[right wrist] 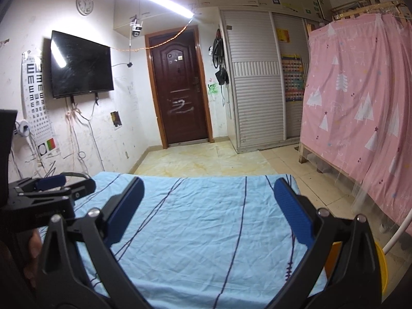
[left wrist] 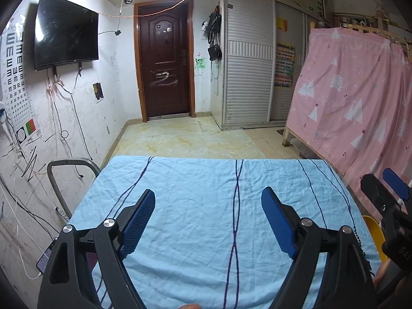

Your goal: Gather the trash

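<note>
My left gripper (left wrist: 208, 206) is open and empty, held above a table covered with a light blue cloth (left wrist: 200, 200) with dark wavy lines. My right gripper (right wrist: 208, 195) is open and empty above the same cloth (right wrist: 206, 221). No trash shows on the cloth in either view. A yellow bin (right wrist: 381, 267) stands low at the table's right side; its rim also shows in the left wrist view (left wrist: 374, 231). The right gripper shows at the right edge of the left wrist view (left wrist: 386, 195). The left gripper shows at the left edge of the right wrist view (right wrist: 51, 188).
A grey metal chair back (left wrist: 64, 170) stands at the table's left by a wall with hanging cables. A pink curtain over a wooden frame (left wrist: 360, 103) is on the right. Beyond the table lie a tiled floor (left wrist: 188, 139), a brown door (left wrist: 164, 64) and a shuttered wardrobe (left wrist: 247, 64).
</note>
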Available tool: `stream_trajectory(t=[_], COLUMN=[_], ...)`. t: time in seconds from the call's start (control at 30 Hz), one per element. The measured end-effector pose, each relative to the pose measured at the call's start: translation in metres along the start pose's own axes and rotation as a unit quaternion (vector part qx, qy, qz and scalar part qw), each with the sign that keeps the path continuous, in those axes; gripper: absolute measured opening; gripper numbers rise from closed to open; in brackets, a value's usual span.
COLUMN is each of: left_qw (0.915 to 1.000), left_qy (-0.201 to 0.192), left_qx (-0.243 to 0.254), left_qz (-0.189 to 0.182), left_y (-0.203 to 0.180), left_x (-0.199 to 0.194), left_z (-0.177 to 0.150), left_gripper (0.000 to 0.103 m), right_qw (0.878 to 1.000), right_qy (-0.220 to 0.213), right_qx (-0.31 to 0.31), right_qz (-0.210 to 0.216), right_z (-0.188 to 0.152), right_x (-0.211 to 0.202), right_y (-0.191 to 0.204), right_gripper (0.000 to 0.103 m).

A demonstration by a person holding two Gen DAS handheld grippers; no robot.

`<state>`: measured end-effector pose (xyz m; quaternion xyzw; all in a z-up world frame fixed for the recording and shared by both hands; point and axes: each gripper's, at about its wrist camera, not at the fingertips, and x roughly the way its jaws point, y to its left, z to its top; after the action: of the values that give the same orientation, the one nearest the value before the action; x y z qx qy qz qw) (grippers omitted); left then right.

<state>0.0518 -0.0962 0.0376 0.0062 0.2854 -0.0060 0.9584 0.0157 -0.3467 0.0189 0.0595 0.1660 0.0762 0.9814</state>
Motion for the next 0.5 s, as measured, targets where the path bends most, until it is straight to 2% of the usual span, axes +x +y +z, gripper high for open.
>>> stream_trajectory(t=[0.5], left_qw=[0.9999], left_qy=[-0.002], left_qx=[-0.01], left_qz=[0.004], left_y=[0.0092], left_x=[-0.0026], left_z=[0.0007], left_gripper=[0.076], right_qw=[1.0], right_qy=[0.001], right_qx=[-0.006], right_qz=[0.001], right_z=[0.0008], right_x=[0.0014], right_y=[0.0086], right_gripper=[0.097])
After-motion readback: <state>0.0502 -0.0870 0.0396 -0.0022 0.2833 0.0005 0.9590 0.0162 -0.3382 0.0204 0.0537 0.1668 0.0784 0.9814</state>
